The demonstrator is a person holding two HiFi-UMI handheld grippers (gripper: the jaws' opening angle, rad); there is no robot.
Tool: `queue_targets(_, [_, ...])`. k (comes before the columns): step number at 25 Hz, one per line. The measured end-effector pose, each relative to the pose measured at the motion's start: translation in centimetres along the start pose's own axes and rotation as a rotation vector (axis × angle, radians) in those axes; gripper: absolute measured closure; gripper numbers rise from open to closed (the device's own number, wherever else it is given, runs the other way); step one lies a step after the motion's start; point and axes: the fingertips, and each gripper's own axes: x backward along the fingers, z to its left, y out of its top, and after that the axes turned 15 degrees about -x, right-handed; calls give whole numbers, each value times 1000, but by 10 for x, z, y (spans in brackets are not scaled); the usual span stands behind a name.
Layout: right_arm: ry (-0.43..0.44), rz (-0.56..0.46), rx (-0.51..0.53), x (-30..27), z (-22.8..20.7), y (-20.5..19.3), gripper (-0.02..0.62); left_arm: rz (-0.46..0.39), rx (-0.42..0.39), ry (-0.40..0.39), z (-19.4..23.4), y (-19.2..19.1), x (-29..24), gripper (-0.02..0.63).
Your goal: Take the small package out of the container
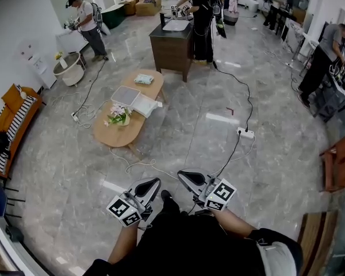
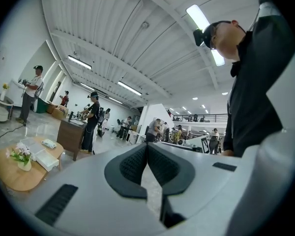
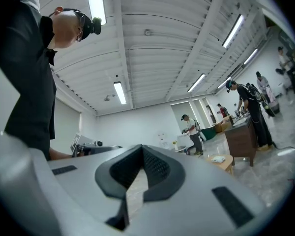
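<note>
Head view looks steeply down; all views share table (image 1: 118, 135).

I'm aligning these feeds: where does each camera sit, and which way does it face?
Head view: on the person's head, facing steeply down at the floor and coffee table; forearms, left gripper and right gripper show.
Left gripper view: on that gripper, tilted up toward the ceiling; shut empty jaws, torso at right.
Right gripper view: likewise tilted up; shut empty jaws, torso at left.
Shared: all show the coffee table.

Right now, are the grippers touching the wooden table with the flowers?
No, the left gripper and right gripper are near the person's body, with a stretch of floor between them and the wooden table.
</note>
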Motion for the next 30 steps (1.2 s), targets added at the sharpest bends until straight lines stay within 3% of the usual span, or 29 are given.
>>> queue_targets(7, [-25, 31, 18, -31, -40, 12, 583, -47, 8, 10, 51, 2, -16, 588])
queue_targets(21, [17, 61, 70, -165, -104, 63, 584, -142, -9, 87, 212, 39, -23, 588])
queue_targets(30, [-27, 48, 96, -211, -137, 75, 584, -155, 15, 47, 273, 29, -33, 588])
